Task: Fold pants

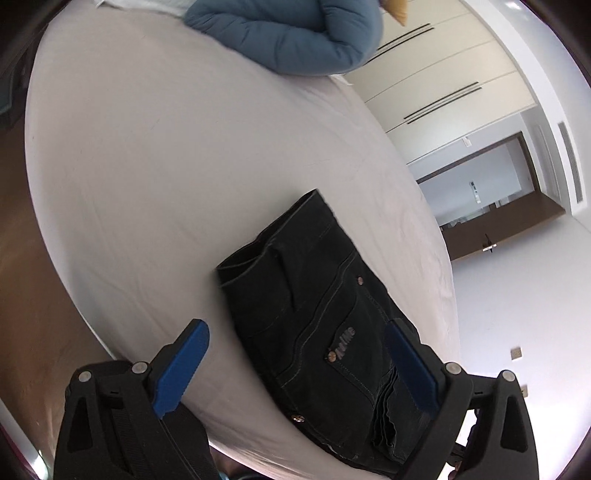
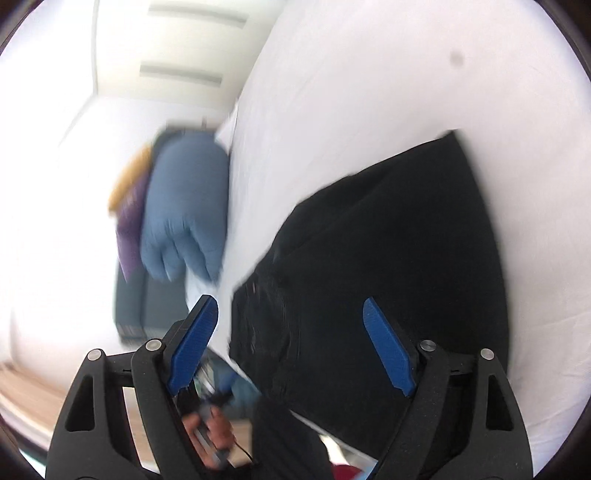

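The dark denim pants (image 1: 314,314) lie folded into a compact stack on the white bed (image 1: 166,166), near its edge, with a back pocket and rivets facing up. My left gripper (image 1: 295,354) is open and empty, hovering above the pants; its right finger (image 1: 410,369) is over the stack, its left finger (image 1: 184,365) over the sheet. In the blurred right wrist view the pants (image 2: 388,258) show as a black mass on the bed (image 2: 369,74). My right gripper (image 2: 291,332) is open and empty just above them.
A blue quilted pillow (image 1: 291,33) lies at the far end of the bed and shows in the right wrist view (image 2: 184,206) too. White wardrobe doors (image 1: 443,74) and a doorway (image 1: 480,184) stand beyond the bed. A hand (image 2: 214,432) holds the other gripper below.
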Tool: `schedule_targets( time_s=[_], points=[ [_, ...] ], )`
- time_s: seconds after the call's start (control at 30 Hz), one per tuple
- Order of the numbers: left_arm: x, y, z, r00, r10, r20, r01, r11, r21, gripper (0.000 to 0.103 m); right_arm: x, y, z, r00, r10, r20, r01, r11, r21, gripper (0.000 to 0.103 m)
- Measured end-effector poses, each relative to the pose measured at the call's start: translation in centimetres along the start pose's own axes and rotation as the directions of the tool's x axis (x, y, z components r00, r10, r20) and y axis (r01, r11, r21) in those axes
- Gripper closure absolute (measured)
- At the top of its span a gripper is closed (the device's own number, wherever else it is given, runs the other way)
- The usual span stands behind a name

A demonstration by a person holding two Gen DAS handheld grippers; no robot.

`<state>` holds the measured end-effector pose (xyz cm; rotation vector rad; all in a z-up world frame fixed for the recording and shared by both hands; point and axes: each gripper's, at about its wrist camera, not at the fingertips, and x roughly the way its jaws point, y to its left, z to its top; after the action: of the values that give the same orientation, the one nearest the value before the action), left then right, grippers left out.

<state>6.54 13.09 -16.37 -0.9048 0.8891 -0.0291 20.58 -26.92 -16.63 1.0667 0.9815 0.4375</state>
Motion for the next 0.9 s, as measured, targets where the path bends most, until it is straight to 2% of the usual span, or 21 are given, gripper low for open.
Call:
schedule_targets(
  time_s=[0.07, 0.1, 0.23, 0.4, 0.47, 0.5, 0.53, 0.63, 0.77, 0.9],
  points=[
    [0.6, -0.1, -0.4, 1.000, 0.004, -0.026, -0.005, 1.000, -0.031, 0.006, 3.1, 2.1, -0.3, 0.995, -0.024, -0.097, 0.018, 0.997, -0.070, 0.021],
    [0.7, 0.2, -0.5, 0.999, 0.002, -0.038, -0.004, 0.999, -0.050, 0.006, 3.7, 2.0, -0.2, 0.991, -0.025, -0.133, 0.014, 0.996, -0.085, 0.021],
    [1.0, 1.0, -1.1, 0.998, -0.005, -0.069, -0.002, 0.994, -0.111, 0.006, 11.3, 5.8, -0.7, 0.965, -0.023, -0.262, -0.010, 0.992, -0.122, 0.022],
    [2.1, 1.5, -2.1, 0.994, -0.028, -0.110, 0.011, 0.988, -0.156, 0.006, 17.2, 7.8, 0.4, 0.942, -0.011, -0.334, -0.026, 0.994, -0.108, 0.022],
    [2.6, 1.4, -2.4, 0.993, -0.015, -0.121, -0.004, 0.989, -0.150, 0.006, 20.2, 8.0, 0.5, 0.928, -0.073, -0.366, 0.034, 0.993, -0.112, 0.022],
    [2.8, 1.3, -2.5, 0.992, -0.010, -0.124, -0.008, 0.989, -0.148, 0.006, 21.2, 7.1, 0.4, 0.912, -0.133, -0.388, 0.093, 0.988, -0.122, 0.024],
    [2.9, 1.3, -2.6, 0.993, -0.006, -0.122, -0.012, 0.989, -0.147, 0.006, 22.2, 6.3, 0.3, 0.905, -0.149, -0.398, 0.113, 0.987, -0.114, 0.024],
    [2.8, 1.4, -2.7, 0.994, -0.006, -0.113, -0.012, 0.987, -0.162, 0.006, 22.9, 6.1, 0.5, 0.915, -0.131, -0.381, 0.103, 0.990, -0.091, 0.025],
    [3.5, 1.3, -2.5, 0.993, -0.004, -0.117, -0.015, 0.986, -0.165, 0.005, 22.5, 6.2, 0.4, 0.914, -0.173, -0.366, 0.132, 0.982, -0.134, 0.024],
    [3.8, 1.0, -2.3, 0.993, -0.001, -0.118, -0.020, 0.984, -0.179, 0.002, 22.7, 6.7, -0.1, 0.921, -0.169, -0.351, 0.129, 0.982, -0.135, 0.024]
  ],
)
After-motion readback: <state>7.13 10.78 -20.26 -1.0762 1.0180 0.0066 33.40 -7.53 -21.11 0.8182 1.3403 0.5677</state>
